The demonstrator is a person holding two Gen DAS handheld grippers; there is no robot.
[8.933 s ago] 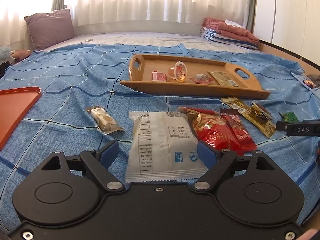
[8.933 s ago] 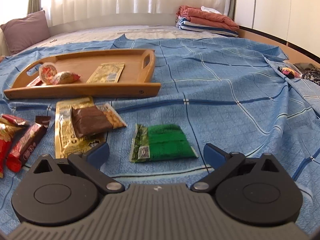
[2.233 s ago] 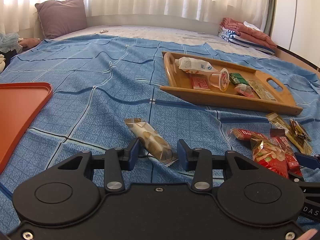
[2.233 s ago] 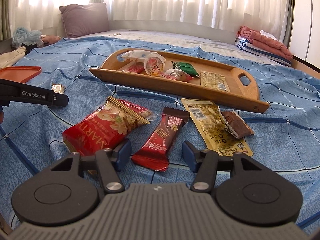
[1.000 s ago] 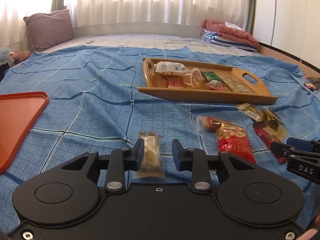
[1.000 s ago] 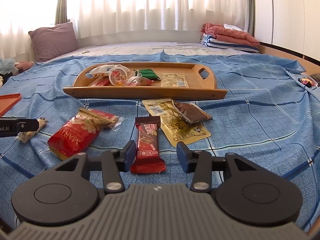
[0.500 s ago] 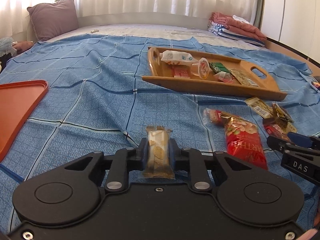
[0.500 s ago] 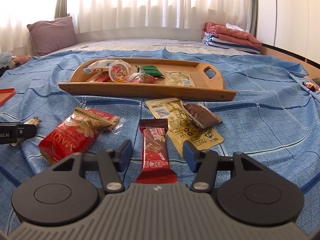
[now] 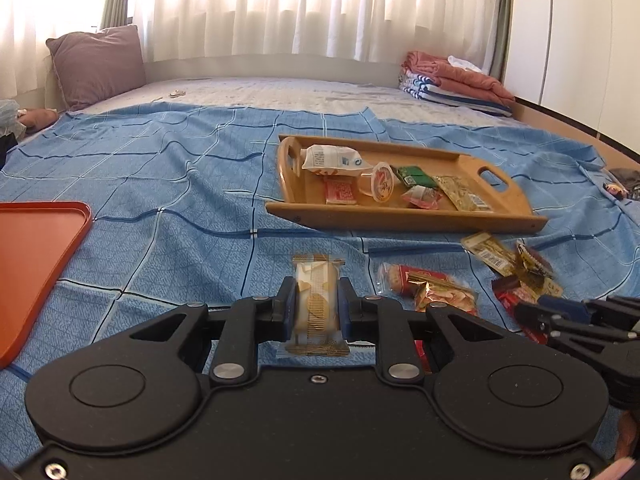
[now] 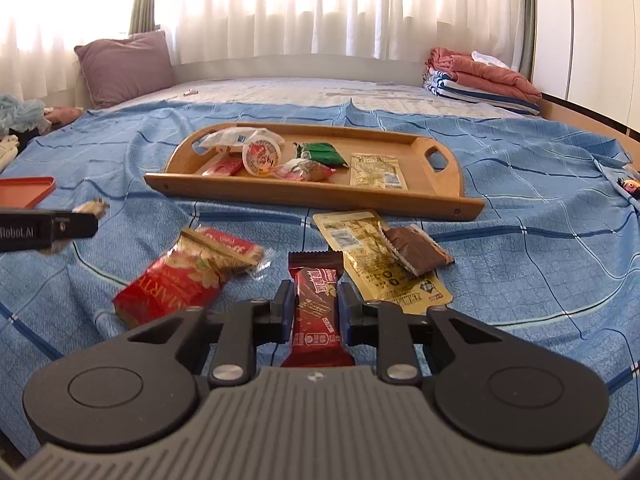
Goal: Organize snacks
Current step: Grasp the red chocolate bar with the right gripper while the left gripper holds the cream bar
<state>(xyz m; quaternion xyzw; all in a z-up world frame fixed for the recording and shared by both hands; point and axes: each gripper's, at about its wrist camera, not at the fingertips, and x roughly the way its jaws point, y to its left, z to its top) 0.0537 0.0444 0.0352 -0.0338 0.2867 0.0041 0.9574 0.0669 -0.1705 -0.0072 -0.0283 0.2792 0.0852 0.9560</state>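
Both grippers are at the pick-up step: the left gripper (image 9: 318,306) is clamped on a pale wafer pack (image 9: 318,300), and the right gripper (image 10: 315,306) is clamped on a dark red bar (image 10: 316,304), both packs close above the blue bedspread (image 9: 160,184) near its front edge. The wooden tray (image 9: 404,222), further back on the bedspread toward its right side, already holds several snacks. The next move probably calls for carrying both packs over the tray's near rim to bare spots and letting go there.
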